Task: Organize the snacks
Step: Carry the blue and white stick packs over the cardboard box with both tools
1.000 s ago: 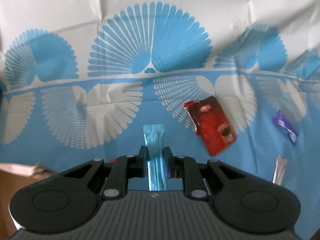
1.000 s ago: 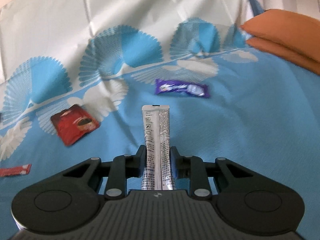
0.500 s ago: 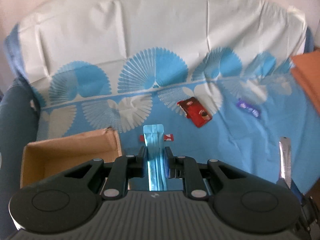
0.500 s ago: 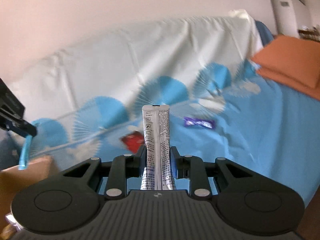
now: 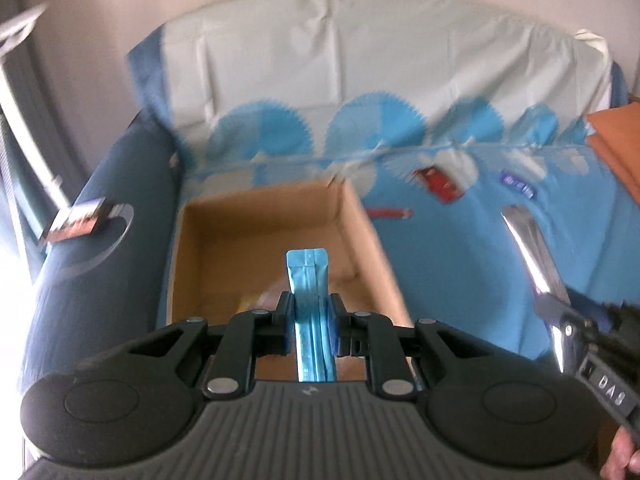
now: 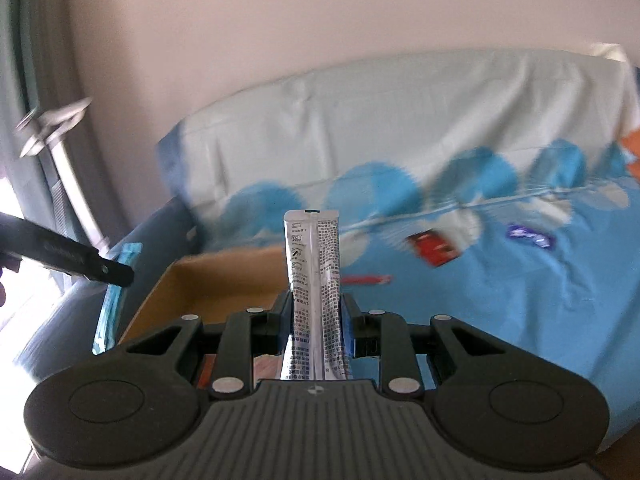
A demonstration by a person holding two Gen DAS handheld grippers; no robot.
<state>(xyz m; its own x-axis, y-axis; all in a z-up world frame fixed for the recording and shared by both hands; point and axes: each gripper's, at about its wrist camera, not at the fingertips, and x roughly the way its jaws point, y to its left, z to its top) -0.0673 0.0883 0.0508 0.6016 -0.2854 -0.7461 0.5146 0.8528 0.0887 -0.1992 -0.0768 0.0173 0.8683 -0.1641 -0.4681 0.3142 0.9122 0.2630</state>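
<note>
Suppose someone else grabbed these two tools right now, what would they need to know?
Left gripper: shut on a blue foil stick sachet, above the open cardboard box.
Right gripper: shut on a silver printed stick sachet.
Left on the blue patterned sheet: dark red pouch, purple wrapper, thin red sachet.
Some packets seem boxed already.

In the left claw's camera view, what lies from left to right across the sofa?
Dark armrest → cardboard box → thin red sachet → red packet → purple wrapper → orange cushion.
</note>
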